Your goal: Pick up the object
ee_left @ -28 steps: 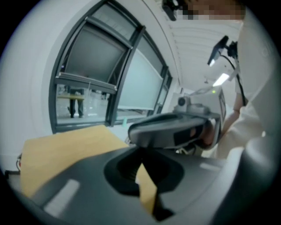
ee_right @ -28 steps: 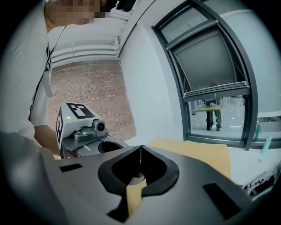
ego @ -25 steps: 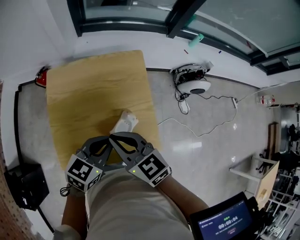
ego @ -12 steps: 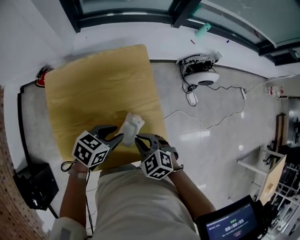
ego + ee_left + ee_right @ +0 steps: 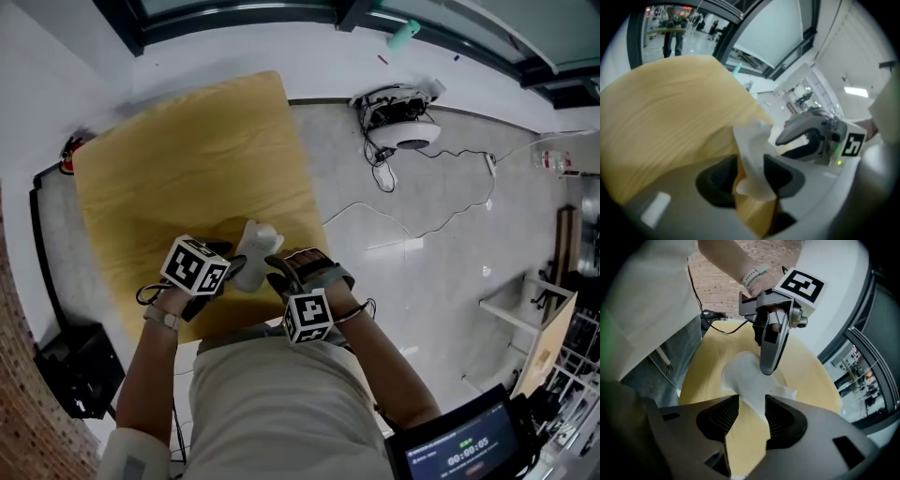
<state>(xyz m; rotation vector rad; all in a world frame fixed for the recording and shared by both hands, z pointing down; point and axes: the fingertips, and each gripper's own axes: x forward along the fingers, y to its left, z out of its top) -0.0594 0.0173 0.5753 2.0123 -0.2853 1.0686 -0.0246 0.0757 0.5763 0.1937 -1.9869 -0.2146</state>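
Observation:
A white, soft, crumpled object (image 5: 254,247) lies on the light wooden tabletop (image 5: 187,169), near its front right corner. My left gripper (image 5: 233,269) comes at it from the left and my right gripper (image 5: 275,269) from the right. In the left gripper view the white object (image 5: 751,154) stands between the opening jaws of the left gripper (image 5: 750,175), with the right gripper (image 5: 809,138) just beyond. In the right gripper view a tip of the white object (image 5: 744,376) reaches between the opening jaws of the right gripper (image 5: 752,416); tabletop shows in the gap. The left gripper (image 5: 771,336) points down onto the object.
The table's right edge (image 5: 311,202) runs close beside the object, with grey floor beyond. A white round device with cables (image 5: 403,117) lies on the floor at the back right. A black box (image 5: 75,370) sits on the floor at the left.
Both grippers have moved forward from in front of my body to either side of the white object. Their jaws, shut a second ago, have parted.

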